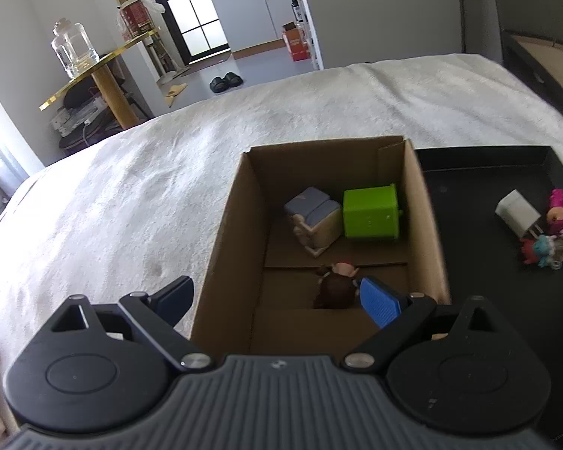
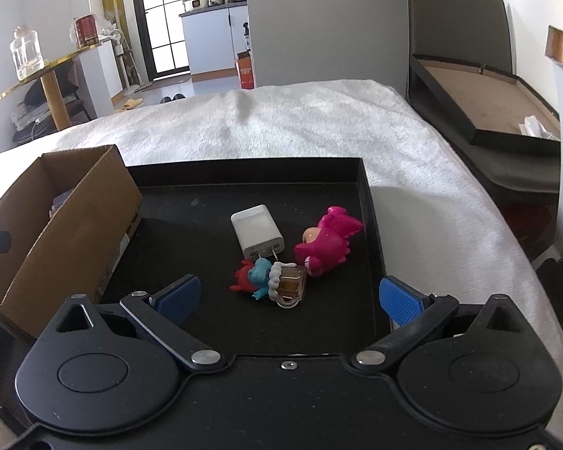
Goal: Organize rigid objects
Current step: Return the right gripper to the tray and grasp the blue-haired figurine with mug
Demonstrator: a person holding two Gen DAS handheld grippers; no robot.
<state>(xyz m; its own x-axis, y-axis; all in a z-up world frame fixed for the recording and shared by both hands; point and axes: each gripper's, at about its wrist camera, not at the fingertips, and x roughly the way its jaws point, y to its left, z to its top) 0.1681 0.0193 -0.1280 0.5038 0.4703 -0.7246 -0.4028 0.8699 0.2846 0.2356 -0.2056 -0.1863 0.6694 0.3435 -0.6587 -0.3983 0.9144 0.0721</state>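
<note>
Left tongs (image 1: 277,300) gape wide and empty over the cardboard box (image 1: 428,221); right tongs (image 2: 289,296), also wide and empty, hover above the black tray (image 2: 371,225) holding a white charger (image 2: 257,230).

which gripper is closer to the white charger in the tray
Right. The right gripper hangs open over the black tray, with the white charger just ahead of its fingers. The left gripper is open over the cardboard box, beside the tray.

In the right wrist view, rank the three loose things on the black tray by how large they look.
1. pink dragon toy
2. white charger, about equal; order unsure
3. blue and red figure, smallest, though nearest the camera
</note>
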